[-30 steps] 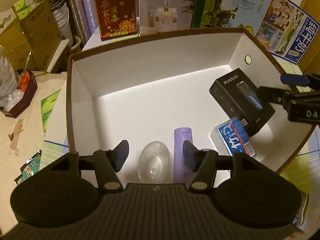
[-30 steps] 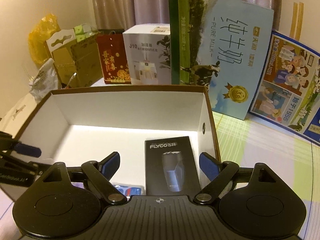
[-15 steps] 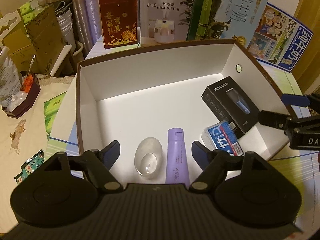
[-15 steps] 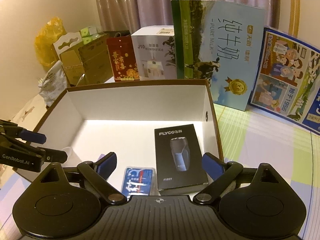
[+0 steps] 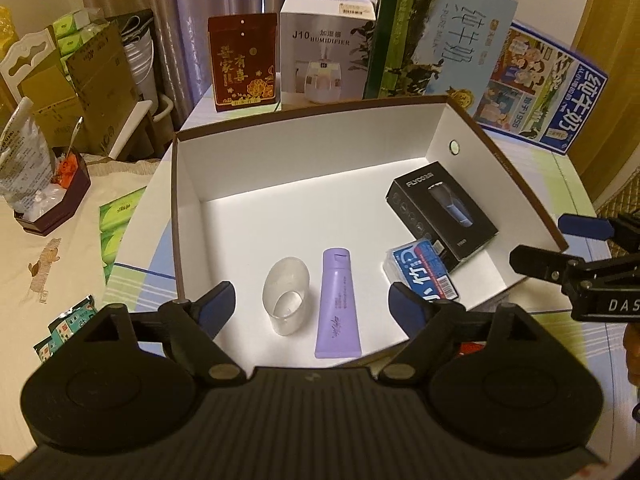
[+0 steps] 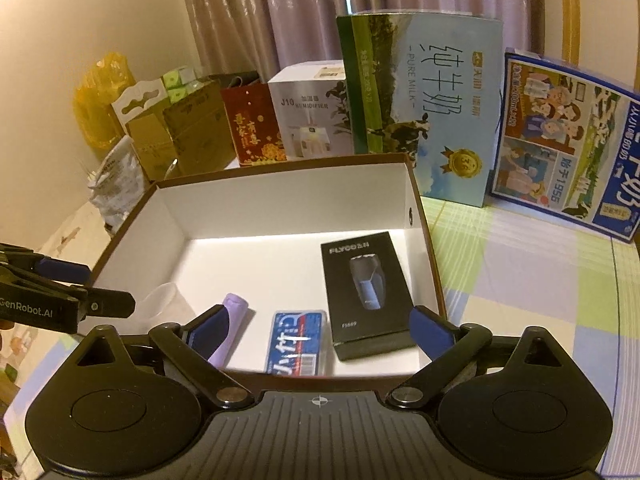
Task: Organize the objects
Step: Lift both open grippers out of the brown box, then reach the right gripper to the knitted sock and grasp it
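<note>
Both your grippers have drawn back and up from the box (image 5: 176,200), jaws spread wider, holding nothing: left gripper (image 5: 310,307), right gripper (image 6: 320,330). Inside, along the near wall, lie the razor carton (image 5: 442,216), stiff and light, best pinched across its narrow sides; the tube (image 5: 337,306), soft, so grip near the cap; the pack (image 5: 422,270); and the slippery, fragile-looking clear cup (image 5: 286,296).

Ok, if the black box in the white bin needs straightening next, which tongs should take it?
Right, probably. The right tongs are open with the black box almost straight ahead. From the left tongs, also open, it lies far off to the side, past the purple tube.
</note>
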A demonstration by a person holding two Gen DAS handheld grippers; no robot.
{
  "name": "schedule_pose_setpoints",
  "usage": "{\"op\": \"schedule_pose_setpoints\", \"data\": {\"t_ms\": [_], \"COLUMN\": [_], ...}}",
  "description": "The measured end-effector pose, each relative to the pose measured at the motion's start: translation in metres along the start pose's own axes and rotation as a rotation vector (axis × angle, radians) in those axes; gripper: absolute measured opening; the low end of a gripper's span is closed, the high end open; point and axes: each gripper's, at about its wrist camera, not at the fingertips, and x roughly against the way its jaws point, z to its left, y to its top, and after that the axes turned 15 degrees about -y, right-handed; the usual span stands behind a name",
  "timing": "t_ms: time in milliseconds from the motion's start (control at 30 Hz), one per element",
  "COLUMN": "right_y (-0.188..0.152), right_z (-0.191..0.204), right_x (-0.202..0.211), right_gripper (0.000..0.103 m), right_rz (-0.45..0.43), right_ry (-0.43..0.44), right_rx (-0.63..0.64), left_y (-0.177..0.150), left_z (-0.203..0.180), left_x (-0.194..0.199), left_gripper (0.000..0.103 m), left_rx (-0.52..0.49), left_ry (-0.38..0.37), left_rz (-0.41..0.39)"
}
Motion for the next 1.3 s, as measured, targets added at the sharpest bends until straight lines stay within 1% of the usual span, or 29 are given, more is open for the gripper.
{"op": "schedule_pose_setpoints", "data": {"t_ms": [300,533,800,1067,1300], "right_y": [-0.018,-0.038,-0.067,-0.103,-0.125], "right_z": [0.001,-0.001,-0.007,-0.015,-0.019], "right_x": [0.038,0.068,0.094,0.102,0.104], "right_gripper": [0.094,0.095,0.095,0.095,0.095], "right_rz": [-0.021,-0.023,0.000,0.060,0.113], "right_ry": [0.005,0.015,0.005,-0.015,-0.023], "right_rx": [-0.017,-0.036,-0.033,-0.042,-0.050], "left_y": [-0.022,-0.051,-0.084,-0.111,-0.129], "left_z": [-0.013,-0.025,-0.031,-0.041,-0.047], "left_x": [0.028,0.050,0.060,0.053,0.044], "left_gripper": [0.083,0.084,0.084,0.084,0.084], "left_rx": [0.007,0.024,0.056,0.080,0.085], "left_ry": [-0.013,-0.046,-0.064,-0.082,-0.078], "left_rz": [-0.036,-0.044,-0.023,0.035,0.080]}}
